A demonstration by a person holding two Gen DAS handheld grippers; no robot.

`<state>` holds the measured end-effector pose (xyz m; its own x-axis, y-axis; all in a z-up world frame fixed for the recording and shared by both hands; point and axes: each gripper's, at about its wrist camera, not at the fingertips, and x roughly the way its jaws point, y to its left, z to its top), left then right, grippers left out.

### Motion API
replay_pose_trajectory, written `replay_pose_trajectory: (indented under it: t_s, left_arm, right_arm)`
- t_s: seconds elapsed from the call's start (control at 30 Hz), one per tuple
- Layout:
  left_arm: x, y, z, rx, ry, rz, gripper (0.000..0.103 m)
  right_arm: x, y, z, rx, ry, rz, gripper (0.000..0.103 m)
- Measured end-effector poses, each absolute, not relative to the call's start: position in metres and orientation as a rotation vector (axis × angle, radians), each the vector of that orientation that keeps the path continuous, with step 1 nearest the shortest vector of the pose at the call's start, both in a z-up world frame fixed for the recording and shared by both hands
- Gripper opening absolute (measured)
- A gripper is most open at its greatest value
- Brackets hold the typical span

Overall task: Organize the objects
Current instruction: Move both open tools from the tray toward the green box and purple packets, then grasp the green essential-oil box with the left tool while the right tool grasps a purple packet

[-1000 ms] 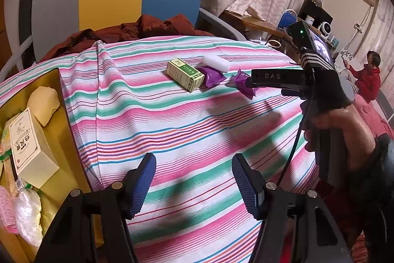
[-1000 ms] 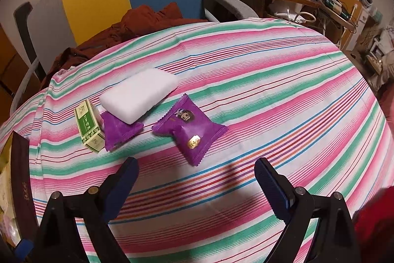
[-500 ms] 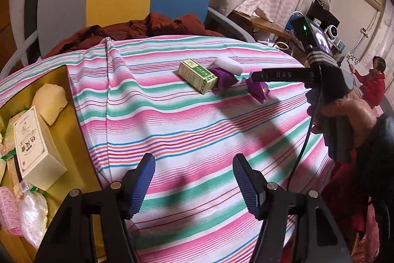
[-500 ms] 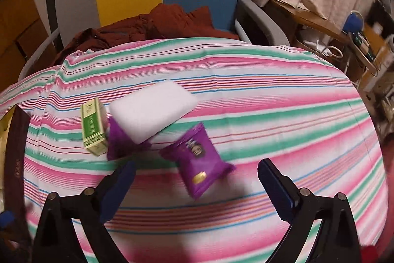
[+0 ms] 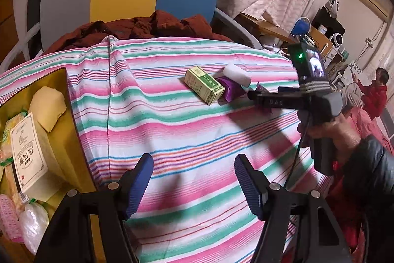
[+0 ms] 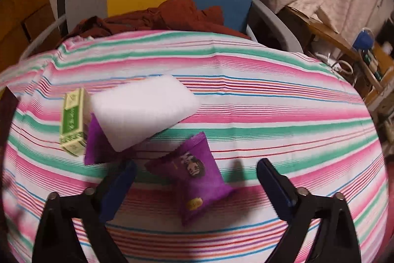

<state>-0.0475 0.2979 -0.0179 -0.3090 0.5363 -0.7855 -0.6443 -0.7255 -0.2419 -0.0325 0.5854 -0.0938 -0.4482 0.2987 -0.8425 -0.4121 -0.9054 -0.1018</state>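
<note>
Lining up on the purple snack packet (image 6: pixel 194 179)
Right gripper (image 6: pixel 195 183) wide open, empty; left gripper (image 5: pixel 193 174) too. Drop straight, pinch its middle.

Under your fingers (image 5: pixel 144 171) the tabletop (image 5: pixel 172 130) is covered by a cloth striped pink, green and white. Ahead of your right fingers (image 6: pixel 273 179), between them, lies a purple snack packet (image 6: pixel 197 179). Farther ahead and to the left a white foam block (image 6: pixel 142 107) rests on a second purple packet (image 6: pixel 94 139), with a green carton (image 6: pixel 72 121) just beside it on the left. Left of your left fingers sits a yellow tray (image 5: pixel 71 139) holding a cream box (image 5: pixel 29 152) and a yellow sponge (image 5: pixel 48 107).
</note>
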Motion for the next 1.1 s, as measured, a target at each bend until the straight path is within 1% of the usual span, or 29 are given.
replay_pose_trajectory:
  t_s: [0.03, 0.07, 0.17, 0.23, 0.5, 0.57, 0.8, 0.93, 1.03, 1.1]
  left_arm:
    - [-0.050, 0.300, -0.017, -1.186, 0.146, 2.072, 0.069]
    - [-0.052, 0.302, -0.015, -1.191, 0.141, 2.071, 0.069]
    - [-0.061, 0.311, -0.011, -1.203, 0.119, 2.062, 0.070]
    - [-0.067, 0.318, -0.007, -1.204, 0.111, 2.065, 0.070]
    - [-0.113, 0.358, -0.010, -1.257, 0.083, 2.088, 0.069]
    - [-0.124, 0.371, -0.018, -1.289, 0.088, 2.087, 0.069]
    - [-0.163, 0.402, -0.045, -1.423, -0.013, 2.066, 0.069]
    - [-0.172, 0.417, -0.054, -1.445, -0.037, 2.061, 0.068]
    - [-0.179, 0.429, -0.065, -1.481, -0.027, 2.066, 0.068]
    - [-0.182, 0.436, -0.077, -1.517, -0.003, 2.055, 0.064]
  right_arm:
    - [-0.034, 0.587, -0.095, -1.353, 0.163, 2.359, 0.070]
    - [-0.034, 0.589, -0.097, -1.378, 0.183, 2.359, 0.057]
    - [-0.031, 0.590, -0.096, -1.399, 0.201, 2.365, 0.054]
    - [-0.030, 0.591, -0.094, -1.423, 0.239, 2.356, 0.053]
    - [-0.025, 0.588, -0.095, -1.501, 0.279, 2.321, 0.053]
    - [-0.025, 0.587, -0.095, -1.505, 0.272, 2.320, 0.053]
    - [-0.027, 0.584, -0.096, -1.515, 0.255, 2.316, 0.054]
    - [-0.028, 0.582, -0.099, -1.529, 0.239, 2.309, 0.055]
    - [-0.028, 0.580, -0.100, -1.533, 0.236, 2.308, 0.055]
    - [-0.028, 0.579, -0.102, -1.541, 0.235, 2.308, 0.055]
